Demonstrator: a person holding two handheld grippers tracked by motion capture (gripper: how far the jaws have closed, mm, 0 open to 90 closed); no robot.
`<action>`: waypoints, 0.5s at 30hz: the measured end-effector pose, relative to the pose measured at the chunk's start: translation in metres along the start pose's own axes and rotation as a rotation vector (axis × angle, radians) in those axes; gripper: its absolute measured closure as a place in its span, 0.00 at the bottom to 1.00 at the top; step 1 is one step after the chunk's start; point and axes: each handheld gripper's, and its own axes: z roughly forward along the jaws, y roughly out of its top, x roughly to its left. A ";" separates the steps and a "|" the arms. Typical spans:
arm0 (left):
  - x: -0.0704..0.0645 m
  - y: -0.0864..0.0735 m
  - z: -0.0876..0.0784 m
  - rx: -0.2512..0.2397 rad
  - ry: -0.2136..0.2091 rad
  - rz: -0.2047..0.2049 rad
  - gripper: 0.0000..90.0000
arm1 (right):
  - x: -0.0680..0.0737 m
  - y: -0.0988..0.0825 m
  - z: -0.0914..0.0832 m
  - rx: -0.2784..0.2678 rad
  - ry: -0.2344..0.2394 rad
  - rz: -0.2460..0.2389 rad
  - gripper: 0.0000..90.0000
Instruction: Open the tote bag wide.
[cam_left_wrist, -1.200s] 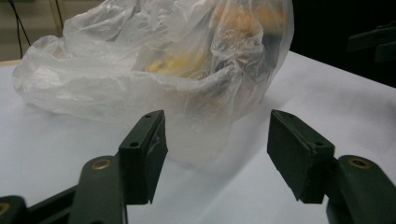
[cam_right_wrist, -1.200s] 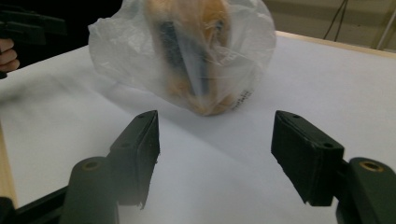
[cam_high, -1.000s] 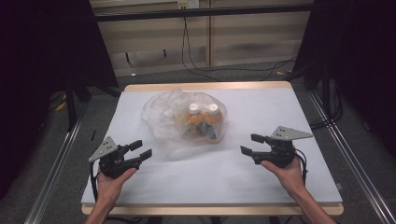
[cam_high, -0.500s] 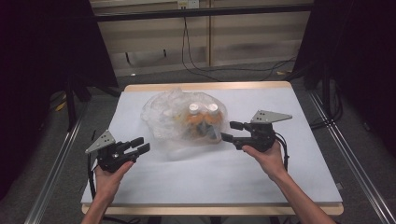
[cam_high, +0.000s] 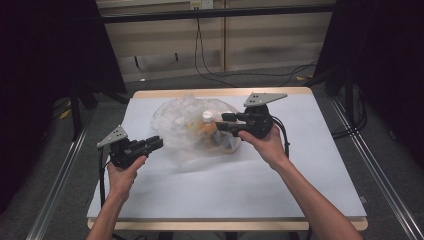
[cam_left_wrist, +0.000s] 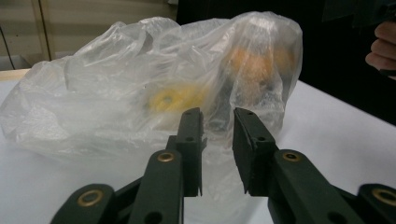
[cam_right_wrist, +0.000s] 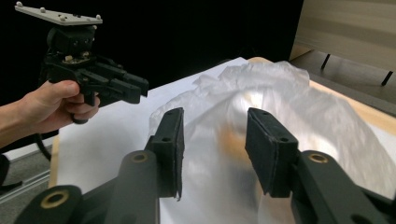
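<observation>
A crumpled clear plastic bag (cam_high: 182, 125) lies on the white table sheet (cam_high: 300, 165). Inside it are a white-capped bottle (cam_high: 207, 116) and orange and yellow things (cam_left_wrist: 247, 60). My left gripper (cam_high: 157, 143) points at the bag's left edge. Its jaws have just been closing and stand a narrow gap apart (cam_left_wrist: 217, 135), with the bag just beyond the tips and nothing pinched. My right gripper (cam_high: 224, 122) hovers over the bag's right side. Its jaws have also just been closing and remain open (cam_right_wrist: 215, 140), with the bag below them and nothing between the pads.
The sheet covers a wooden table with its edge (cam_high: 225, 225) showing at the front. Metal rails (cam_high: 60, 185) run along both sides on the floor. Cables (cam_high: 210, 60) trail behind the table. Dark curtains stand left and right.
My right gripper moved left and up from the table's right side to above the bag. My left gripper edged right toward the bag. Both pairs of jaws narrowed.
</observation>
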 end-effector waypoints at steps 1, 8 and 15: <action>0.000 0.001 0.001 -0.002 0.011 0.010 0.82 | 0.000 0.006 0.005 0.007 0.003 -0.007 0.67; 0.011 0.006 0.010 0.005 0.043 0.004 0.76 | -0.007 0.038 0.036 0.059 -0.013 -0.027 0.71; 0.017 -0.002 0.016 0.040 0.077 -0.029 0.54 | -0.019 0.046 0.067 0.139 -0.025 -0.014 0.73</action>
